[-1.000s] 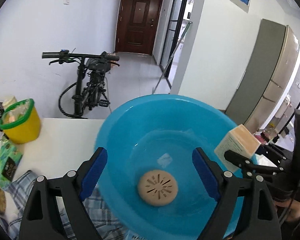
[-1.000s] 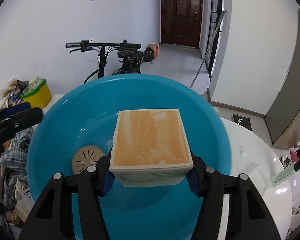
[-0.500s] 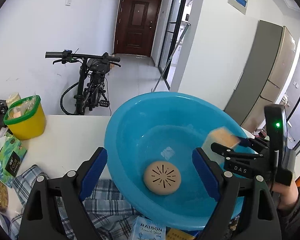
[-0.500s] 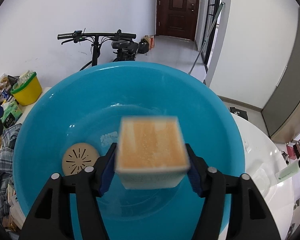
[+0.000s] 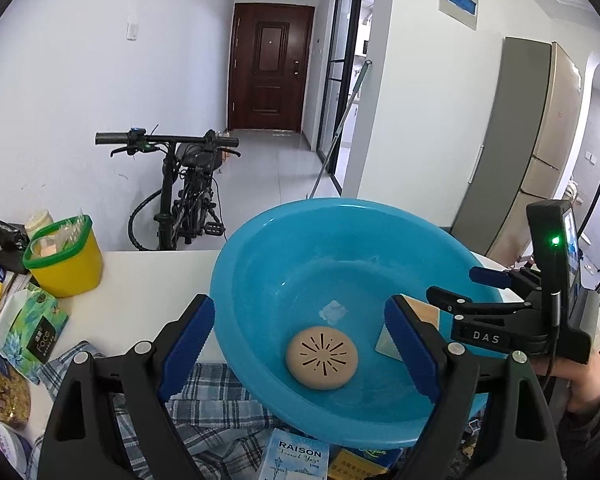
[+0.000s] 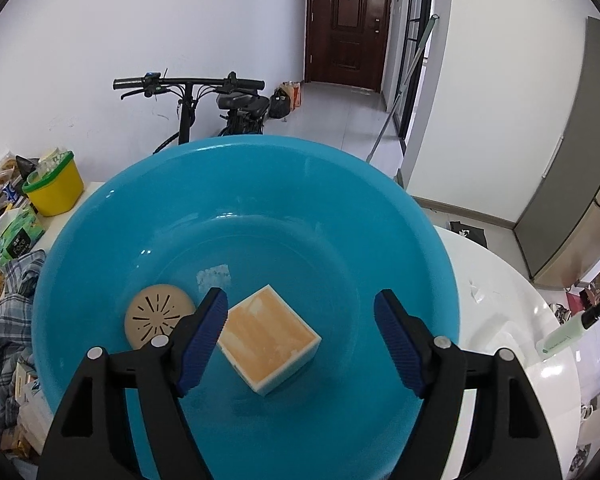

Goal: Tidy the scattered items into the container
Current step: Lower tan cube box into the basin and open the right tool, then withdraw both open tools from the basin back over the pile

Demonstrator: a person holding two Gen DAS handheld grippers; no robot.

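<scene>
The right hand-held gripper hovers over a round turquoise plastic basin, its blue-padded jaws having just been opening and now spread apart with nothing pinched; the orange-topped white cardboard box lies tilted on the basin floor below them, free of both pads. Beside it in the basin rests a flat round beige plastic disc with slotted vents. The left hand-held gripper is also spread wide and empty, near the basin's closest rim. Two items appear tidied; more seem left. On the white surface at its near edge lie a light blue carton printed RAISON and a blue checked cloth. Toward the left edge sit a green tissue packet and a yellow tub with a green rim. The basin's rim stands between the left hand-held gripper and the carton.
</scene>
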